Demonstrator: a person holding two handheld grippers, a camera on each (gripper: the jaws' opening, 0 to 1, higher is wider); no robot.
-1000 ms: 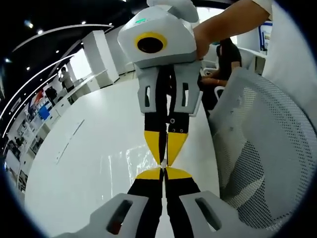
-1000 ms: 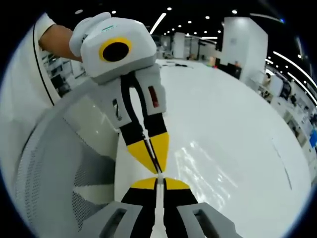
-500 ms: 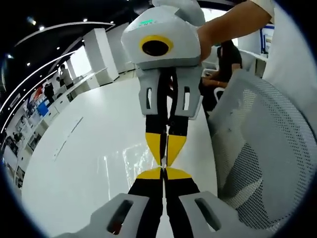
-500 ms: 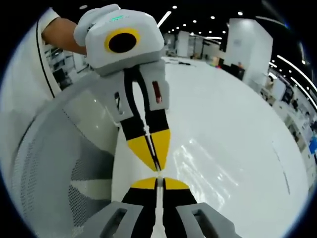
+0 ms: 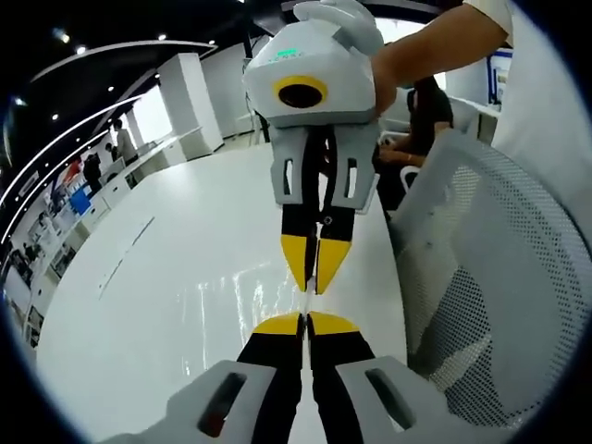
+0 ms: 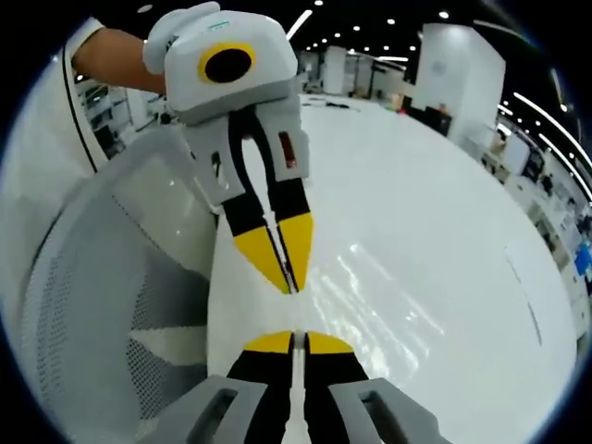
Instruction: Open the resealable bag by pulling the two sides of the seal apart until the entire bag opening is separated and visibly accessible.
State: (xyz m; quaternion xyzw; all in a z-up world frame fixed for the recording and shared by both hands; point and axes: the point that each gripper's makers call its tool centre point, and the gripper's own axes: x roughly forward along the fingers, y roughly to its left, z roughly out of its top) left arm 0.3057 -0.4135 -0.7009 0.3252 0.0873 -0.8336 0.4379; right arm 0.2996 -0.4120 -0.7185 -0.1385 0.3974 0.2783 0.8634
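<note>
The resealable bag (image 5: 254, 294) is clear film, showing mostly as glints over the white table; in the right gripper view the bag (image 6: 375, 301) hangs to the right of the tips. My left gripper (image 5: 305, 321) rises from the bottom of its view, yellow tips closed on a thin edge of the film. My right gripper (image 5: 315, 282) points down at it from above, tips also pinched together, with a small gap between the two pairs. In the right gripper view my right gripper (image 6: 298, 339) faces my left gripper (image 6: 289, 283) the same way.
A glossy white table (image 5: 139, 305) spreads under both grippers. A white mesh chair (image 5: 499, 277) stands close beside them, seen also as the chair (image 6: 102, 277). A person's hand (image 5: 407, 55) holds the right gripper. Someone sits behind (image 5: 427, 106).
The two grippers have drawn apart: their yellow tips touched a second ago and now a small gap separates them. Both stay pinched shut.
</note>
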